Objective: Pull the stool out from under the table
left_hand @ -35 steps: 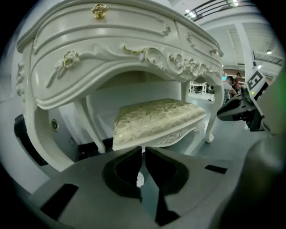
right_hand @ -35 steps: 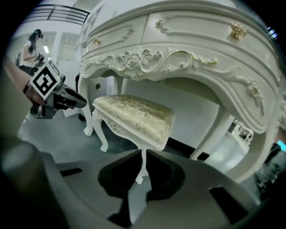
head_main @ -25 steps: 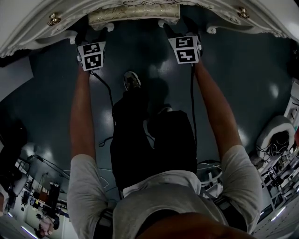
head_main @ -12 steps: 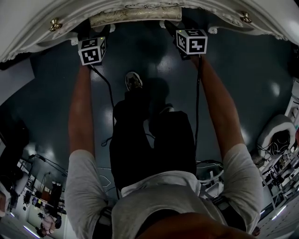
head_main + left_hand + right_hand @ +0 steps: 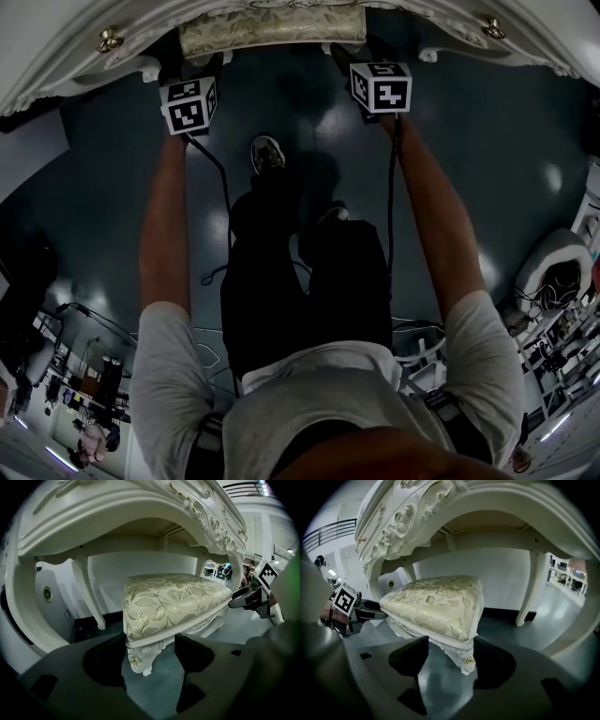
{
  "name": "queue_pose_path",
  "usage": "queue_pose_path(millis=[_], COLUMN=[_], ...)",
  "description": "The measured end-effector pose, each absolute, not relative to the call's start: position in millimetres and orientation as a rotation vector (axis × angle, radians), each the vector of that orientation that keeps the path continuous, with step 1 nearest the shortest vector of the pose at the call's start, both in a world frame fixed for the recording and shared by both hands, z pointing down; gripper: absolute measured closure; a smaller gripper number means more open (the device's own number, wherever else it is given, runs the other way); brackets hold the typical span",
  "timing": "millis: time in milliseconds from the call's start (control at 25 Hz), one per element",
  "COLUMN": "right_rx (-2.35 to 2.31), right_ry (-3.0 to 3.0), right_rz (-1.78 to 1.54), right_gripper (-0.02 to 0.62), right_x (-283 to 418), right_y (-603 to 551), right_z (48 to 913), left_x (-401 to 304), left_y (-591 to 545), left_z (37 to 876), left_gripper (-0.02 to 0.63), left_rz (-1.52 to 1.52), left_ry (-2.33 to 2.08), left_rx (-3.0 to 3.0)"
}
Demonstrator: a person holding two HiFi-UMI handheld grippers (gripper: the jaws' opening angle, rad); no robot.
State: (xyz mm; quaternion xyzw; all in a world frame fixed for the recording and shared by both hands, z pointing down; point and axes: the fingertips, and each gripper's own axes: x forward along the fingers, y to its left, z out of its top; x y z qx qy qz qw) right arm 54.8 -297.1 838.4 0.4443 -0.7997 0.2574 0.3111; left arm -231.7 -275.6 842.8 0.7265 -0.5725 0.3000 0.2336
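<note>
The stool, with a gold floral cushion and white carved frame, stands under the white ornate table; only its near edge shows in the head view. My left gripper is at the stool's near left corner and my right gripper at its near right corner. In the left gripper view the cushion fills the middle, and its carved corner sits between the jaws of the left gripper, which are closed against it. The right gripper likewise holds the stool's other corner.
White table legs stand either side of the stool. The person's legs and a shoe are on the dark floor behind the grippers, with cables trailing back. Equipment lies at the right edge.
The right gripper's marker cube has turned and both grippers have edged toward the table. Slightly more of the stool's cushion shows below the table's rim.
</note>
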Motion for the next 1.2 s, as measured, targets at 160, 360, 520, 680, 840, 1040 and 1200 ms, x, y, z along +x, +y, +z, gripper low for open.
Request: queue_pose_path(millis=[160, 360, 520, 680, 840, 1040, 1200], right_rx=[1.177, 1.149, 1.145, 1.147, 1.155, 1.188, 1.168], right_ry=[-2.103, -2.083, -2.045, -2.008, -1.992, -2.014, -2.025], right_rz=[0.679, 0.689, 0.722, 0.736, 0.744, 0.740, 0.715], right_gripper=[0.291, 0.291, 0.291, 0.291, 0.291, 0.291, 0.291], right_x=[56.8, 57.1, 58.3, 58.8, 56.5, 62.5, 61.4], right_y=[-289.9, -277.5, -264.1, -263.2, -258.7, -247.0, -250.3], right_z=[838.0, 839.0, 840.7, 837.8, 839.7, 841.6, 840.3], left_x=[-229.9, -229.6, -228.9, -228.2, -230.1, -225.4, -225.0], left_y=[-266.4, -250.9, -239.4, -240.3, -230.7, -224.8, -220.6], left_z=[842.8, 843.8, 845.4, 843.4, 844.4, 847.8, 843.6], left_gripper=[0.291, 0.291, 0.291, 0.291, 0.291, 0.291, 0.291], left_rz=[0.839, 0.850, 0.889, 0.918, 0.934, 0.938, 0.942], left_ry=[-1.561, -1.551, -1.511, -1.478, -1.480, -1.470, -1.490], left_rx=[1.981, 1.952, 1.926, 1.901, 1.862, 1.874, 1.844])
